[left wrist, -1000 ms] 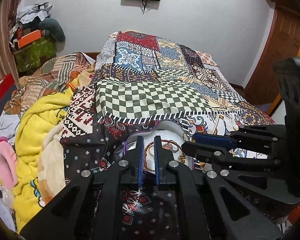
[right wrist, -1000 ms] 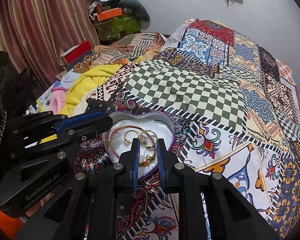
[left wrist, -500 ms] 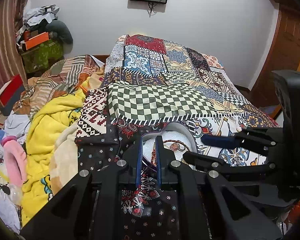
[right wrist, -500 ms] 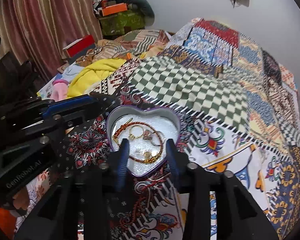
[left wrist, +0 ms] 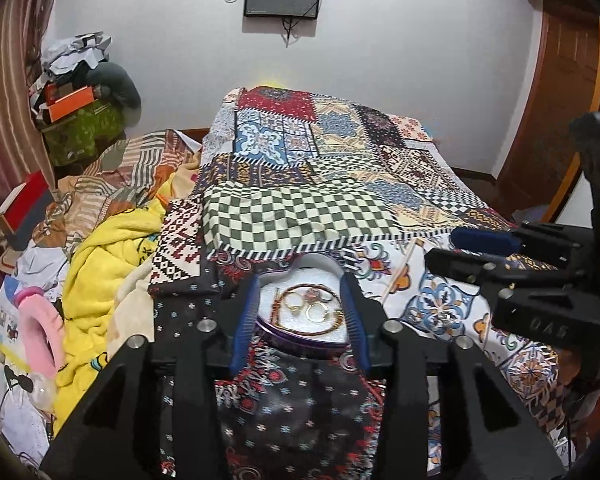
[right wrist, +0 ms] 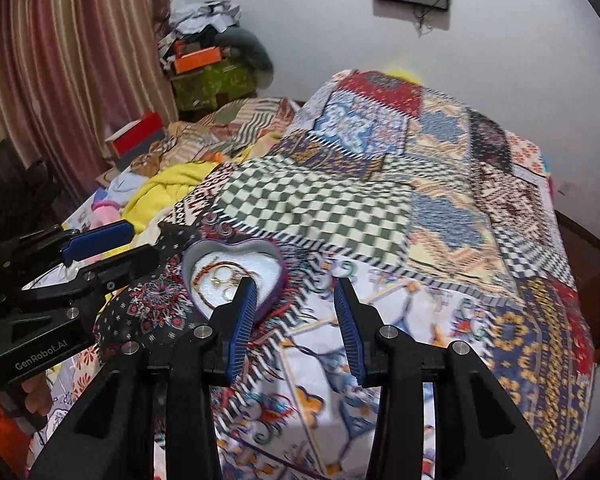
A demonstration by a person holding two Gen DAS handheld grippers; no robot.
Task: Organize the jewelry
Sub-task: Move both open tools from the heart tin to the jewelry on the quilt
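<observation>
On the patchwork bedspread (left wrist: 300, 216) I see the heart-shaped tin (left wrist: 300, 336) framed by my released left gripper (left wrist: 300, 300), the right gripper (right wrist: 296, 316) released beside it, its 2 gold rings (left wrist: 306, 308), light and slippery, legible only from the left wrist, best pinched across the band.
</observation>
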